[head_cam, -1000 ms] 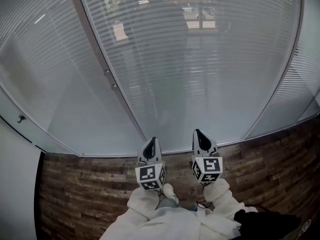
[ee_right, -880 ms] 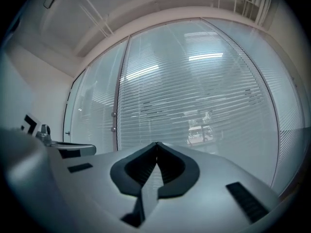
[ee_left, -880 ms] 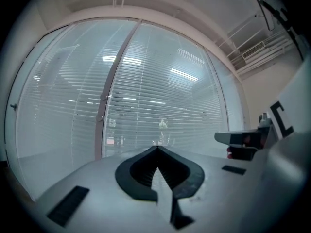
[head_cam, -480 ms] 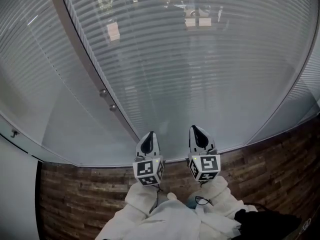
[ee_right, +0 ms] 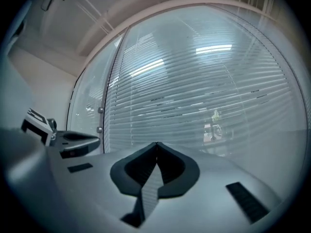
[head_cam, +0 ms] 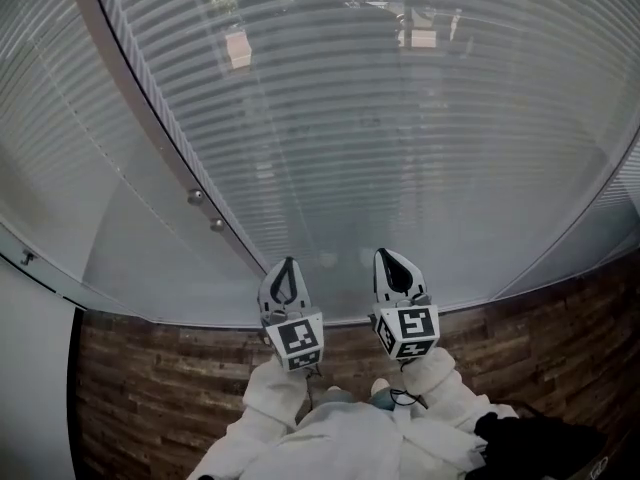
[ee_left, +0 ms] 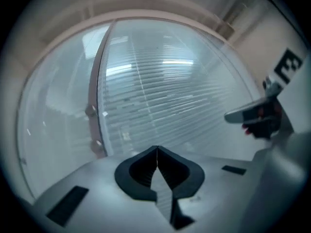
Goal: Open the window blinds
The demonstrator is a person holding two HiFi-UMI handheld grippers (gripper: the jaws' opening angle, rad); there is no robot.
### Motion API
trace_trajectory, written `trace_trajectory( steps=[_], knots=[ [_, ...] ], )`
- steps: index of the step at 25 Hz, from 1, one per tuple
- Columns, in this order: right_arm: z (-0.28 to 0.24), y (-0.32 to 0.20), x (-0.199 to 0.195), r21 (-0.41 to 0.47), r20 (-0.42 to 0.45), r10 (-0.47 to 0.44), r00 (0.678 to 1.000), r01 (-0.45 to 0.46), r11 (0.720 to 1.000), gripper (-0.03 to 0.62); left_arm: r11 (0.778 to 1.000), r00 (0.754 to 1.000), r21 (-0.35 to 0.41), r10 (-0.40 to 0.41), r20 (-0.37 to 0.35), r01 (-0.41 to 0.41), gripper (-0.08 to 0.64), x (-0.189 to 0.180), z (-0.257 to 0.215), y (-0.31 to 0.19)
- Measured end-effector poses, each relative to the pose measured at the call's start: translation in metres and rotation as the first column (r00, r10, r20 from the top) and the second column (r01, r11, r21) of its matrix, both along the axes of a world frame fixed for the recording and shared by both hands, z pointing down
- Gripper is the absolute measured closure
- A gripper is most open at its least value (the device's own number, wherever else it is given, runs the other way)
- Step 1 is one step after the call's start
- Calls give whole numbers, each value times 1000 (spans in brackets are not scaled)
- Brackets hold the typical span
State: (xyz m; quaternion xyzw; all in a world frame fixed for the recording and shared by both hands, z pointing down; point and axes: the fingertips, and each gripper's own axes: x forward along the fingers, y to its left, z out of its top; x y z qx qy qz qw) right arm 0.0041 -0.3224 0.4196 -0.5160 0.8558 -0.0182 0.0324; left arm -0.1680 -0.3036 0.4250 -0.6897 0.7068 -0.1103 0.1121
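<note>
Grey window blinds (head_cam: 400, 118) with horizontal slats fill the wall ahead, their slats tilted partly so that outdoor shapes show through. The same blinds (ee_left: 170, 96) (ee_right: 204, 96) fill both gripper views. My left gripper (head_cam: 288, 268) (ee_left: 156, 150) is held level toward the lower part of the blinds, shut with nothing in it. Beside it on the right, my right gripper (head_cam: 392, 259) (ee_right: 156, 145) is also shut and empty. Neither touches the blinds. No cord or wand is visible.
A slanted frame post (head_cam: 150, 138) with two round knobs (head_cam: 205, 211) divides the blinds from a frosted pane (head_cam: 70, 188) on the left. Below runs a wooden plank floor (head_cam: 150, 388), with a white wall (head_cam: 30, 368) far left and a dark object (head_cam: 545, 448) at bottom right.
Both grippers have moved closer to the window, side by side. The left one has rolled slightly and shifted left. Both stayed shut.
</note>
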Motion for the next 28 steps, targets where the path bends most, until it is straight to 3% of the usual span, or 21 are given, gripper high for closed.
trace_trajectory(
  steps=[1, 2, 5, 8, 9, 10, 13, 16, 20, 28],
  knots=[
    [1, -3, -1, -2, 0, -7, 1000, 7, 1000, 580, 997, 987, 30, -70, 142, 66, 561, -18, -12, -1],
    [3, -7, -3, -2, -1, -12, 1000, 12, 1000, 580, 992, 953, 51, -121, 277, 111, 525, -36, -23, -3],
    [7, -18, -8, -8, 20, -17, 1000, 17, 1000, 580, 981, 796, 34, -174, 579, 189, 414, -85, -42, -21],
    [5, -21, -13, -6, 43, -26, 999, 26, 1000, 580, 967, 622, 5, -169, 764, 256, 414, -115, -49, -34],
    [3, -20, -15, -2, 47, -32, 998, 32, 999, 580, 961, 579, -7, -161, 800, 277, 414, -121, -48, -35],
    [2, -20, -18, 3, 49, -39, 998, 39, 999, 580, 955, 551, -26, -149, 821, 296, 414, -127, -45, -36],
    [-2, -20, -21, 13, 61, -44, 997, 44, 999, 580, 937, 528, -91, -108, 842, 337, 411, -144, -29, -41],
    [-2, -22, -20, 7, 76, -38, 996, 38, 999, 580, 932, 505, -116, -78, 860, 342, 391, -150, -18, -50],
    [-2, -18, -25, 10, 86, -38, 996, 38, 999, 580, 919, 448, -118, -68, 892, 376, 393, -159, -18, -60],
    [1, -16, -16, -3, 94, -4, 996, 4, 1000, 580, 926, 451, -112, -68, 890, 360, 433, -162, -17, -60]
  ],
)
